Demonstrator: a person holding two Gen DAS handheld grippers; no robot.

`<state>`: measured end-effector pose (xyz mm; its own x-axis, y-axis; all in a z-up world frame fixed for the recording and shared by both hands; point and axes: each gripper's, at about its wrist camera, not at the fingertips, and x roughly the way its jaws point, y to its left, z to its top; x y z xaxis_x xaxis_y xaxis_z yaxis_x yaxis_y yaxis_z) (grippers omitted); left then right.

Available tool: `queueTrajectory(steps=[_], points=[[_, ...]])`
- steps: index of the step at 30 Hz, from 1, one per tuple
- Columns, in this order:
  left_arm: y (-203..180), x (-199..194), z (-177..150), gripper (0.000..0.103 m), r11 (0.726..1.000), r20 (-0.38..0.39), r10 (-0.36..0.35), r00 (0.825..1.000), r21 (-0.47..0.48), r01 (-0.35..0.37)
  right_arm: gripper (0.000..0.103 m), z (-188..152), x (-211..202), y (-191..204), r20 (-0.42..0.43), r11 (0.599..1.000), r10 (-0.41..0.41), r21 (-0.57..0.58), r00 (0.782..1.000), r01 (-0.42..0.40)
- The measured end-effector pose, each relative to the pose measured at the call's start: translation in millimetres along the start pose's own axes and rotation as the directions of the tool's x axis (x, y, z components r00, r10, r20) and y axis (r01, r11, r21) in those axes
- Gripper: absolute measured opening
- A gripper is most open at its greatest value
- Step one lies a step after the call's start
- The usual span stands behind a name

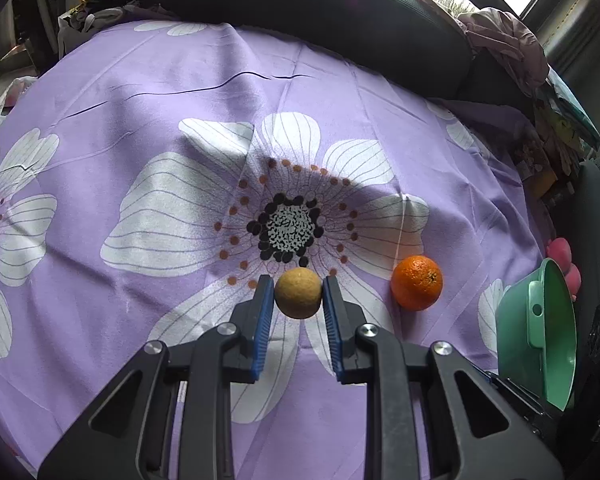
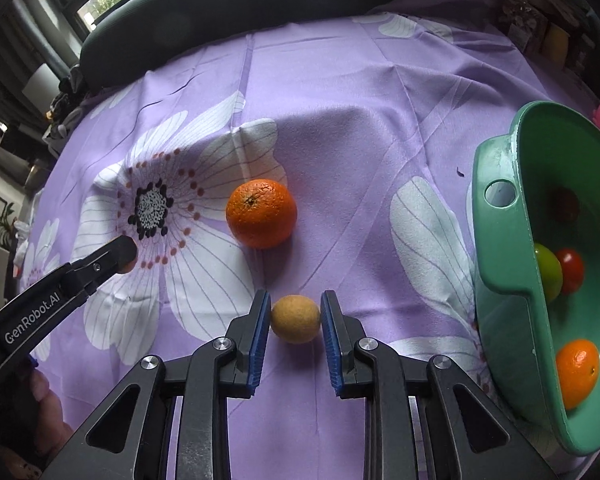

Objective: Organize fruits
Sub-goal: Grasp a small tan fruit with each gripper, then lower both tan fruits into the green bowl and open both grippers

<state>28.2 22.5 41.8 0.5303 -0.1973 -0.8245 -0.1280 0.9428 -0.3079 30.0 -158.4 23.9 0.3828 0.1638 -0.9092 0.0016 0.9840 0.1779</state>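
Note:
My left gripper [image 1: 298, 294] is shut on a small tan round fruit [image 1: 298, 293], held just above the purple flowered cloth [image 1: 140, 100]. My right gripper [image 2: 295, 316] is shut on a second small tan fruit [image 2: 295, 319] low over the cloth. An orange [image 2: 261, 213] lies on the cloth beyond my right gripper; it also shows right of my left gripper in the left wrist view [image 1: 417, 282]. A green bowl [image 2: 500, 248] at the right holds an orange [image 2: 578, 372], a green fruit [image 2: 548, 270] and a red fruit [image 2: 572, 270]. The left gripper [image 2: 116, 256] shows at the left of the right wrist view.
A dark cushion [image 1: 300, 4] runs along the far edge of the cloth. Piled clothes [image 1: 504, 40] and clutter sit at the far right. A pink object [image 1: 562, 256] lies behind the green bowl [image 1: 540, 340].

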Motion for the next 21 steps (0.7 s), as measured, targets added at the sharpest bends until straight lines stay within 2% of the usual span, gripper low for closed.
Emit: queueTrajectory(steps=[3, 9, 12, 16, 19, 21], points=[[-2.6, -0.2, -0.7, 0.024, 1.0, 0.002, 0.002, 1.0, 0.008, -0.002, 0.025, 0.9, 6.6, 1.6, -0.037, 1.0, 0.018, 0.001, 0.999, -0.018], [-11.2, -4.7, -2.2, 0.024, 0.999, 0.012, -0.024, 1.0, 0.03, 0.024, 0.025, 0.4, -4.6, 5.7, 0.01, 1.0, 0.003, -0.011, 1.0, -0.003], [-19.5, -10.5, -2.9, 0.024, 0.997, 0.027, -0.057, 0.998, 0.047, 0.055, 0.025, 2.1, -24.0, -1.4, 0.068, 0.999, 0.04, 0.004, 0.997, -0.04], [-42.0, -25.6, -5.0, 0.024, 0.986, 0.06, -0.139, 0.989, 0.101, 0.132, 0.025, 1.4, -57.1, -16.2, 0.179, 0.998, 0.041, 0.036, 0.983, -0.048], [-65.6, -38.5, -9.0, 0.024, 0.967, 0.081, -0.216, 0.973, 0.154, 0.202, 0.025, 0.0, -84.1, -31.6, 0.267, 0.995, 0.03, 0.08, 0.963, -0.054], [-83.7, -44.5, -13.4, 0.024, 0.944, 0.074, -0.283, 0.956, 0.195, 0.265, 0.025, -2.3, -101.1, -47.0, 0.317, 0.99, 0.019, 0.124, 0.948, -0.061]])
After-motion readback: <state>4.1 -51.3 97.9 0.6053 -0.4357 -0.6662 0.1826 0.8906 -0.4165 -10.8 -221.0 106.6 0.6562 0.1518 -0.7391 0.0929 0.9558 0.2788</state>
